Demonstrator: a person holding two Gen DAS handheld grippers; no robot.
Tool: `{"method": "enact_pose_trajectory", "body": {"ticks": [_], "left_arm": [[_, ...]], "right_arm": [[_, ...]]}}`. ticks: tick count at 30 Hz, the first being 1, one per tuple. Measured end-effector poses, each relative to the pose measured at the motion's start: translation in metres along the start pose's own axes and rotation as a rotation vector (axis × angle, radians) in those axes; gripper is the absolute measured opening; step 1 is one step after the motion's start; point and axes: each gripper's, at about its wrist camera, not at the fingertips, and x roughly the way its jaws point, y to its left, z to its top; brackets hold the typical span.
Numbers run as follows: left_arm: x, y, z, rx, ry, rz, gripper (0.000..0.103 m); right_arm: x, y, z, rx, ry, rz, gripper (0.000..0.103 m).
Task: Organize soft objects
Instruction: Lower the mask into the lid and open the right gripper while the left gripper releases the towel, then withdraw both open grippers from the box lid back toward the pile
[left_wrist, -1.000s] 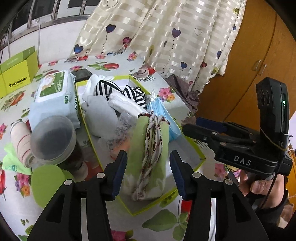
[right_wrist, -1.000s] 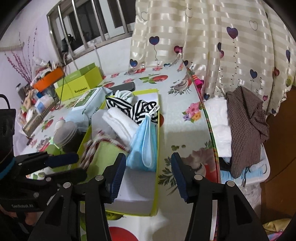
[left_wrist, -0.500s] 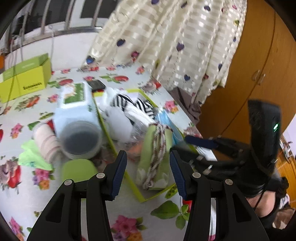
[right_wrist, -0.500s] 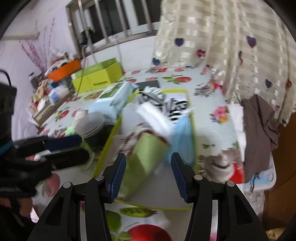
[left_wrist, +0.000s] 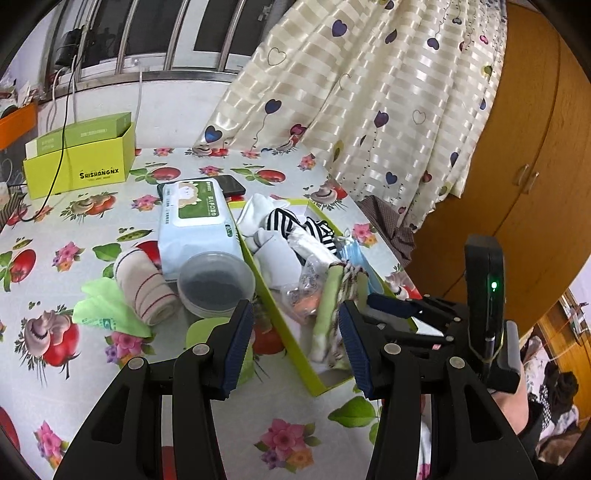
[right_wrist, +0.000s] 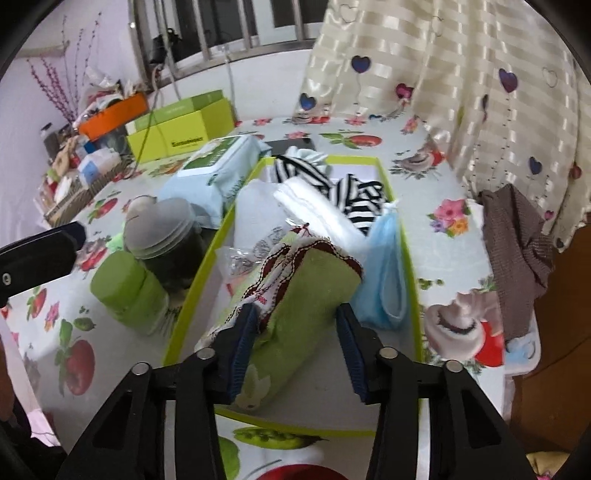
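Closing lately, right gripper now straddles the towel in the tray; contact unclear. Left gripper, open, has backed off. At ten o'clock, box reads "SWISHANGNX".

Lime-green tray w/ green towel edged in maroon-white braid, blk/white striped cloth, pale blue mask; white tablecloth w/ red tomato & pink flower print; cream striped curtain w/ heart balloons.
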Motion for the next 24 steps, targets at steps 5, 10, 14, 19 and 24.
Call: {"method": "enact_pose_trajectory", "body": {"ticks": [5,10,14,19,24], "left_arm": [[-0.005,0.007,-0.002,-0.013,-0.009,0.005,0.049],[-0.009,0.011,-0.004,-0.017,-0.014,0.012,0.049],[-0.013,0.014,-0.005,-0.015,-0.017,0.020,0.049],[-0.020,0.026,-0.005,-0.035,-0.030,0.045,0.049],[-0.023,0.038,-0.005,-0.060,-0.037,0.069,0.049]], "right_arm": [[-0.014,-0.015,0.003,0.038,-0.013,-0.071,0.040],[-0.023,-0.013,0.002,0.086,-0.019,-0.031,0.048],[-0.005,-0.001,0.001,0.075,0.034,0.003,0.051],[0.009,-0.005,-0.005,0.119,0.067,0.044,0.047],[0.015,0.017,-0.008,0.094,0.085,0.115,0.046]]}}
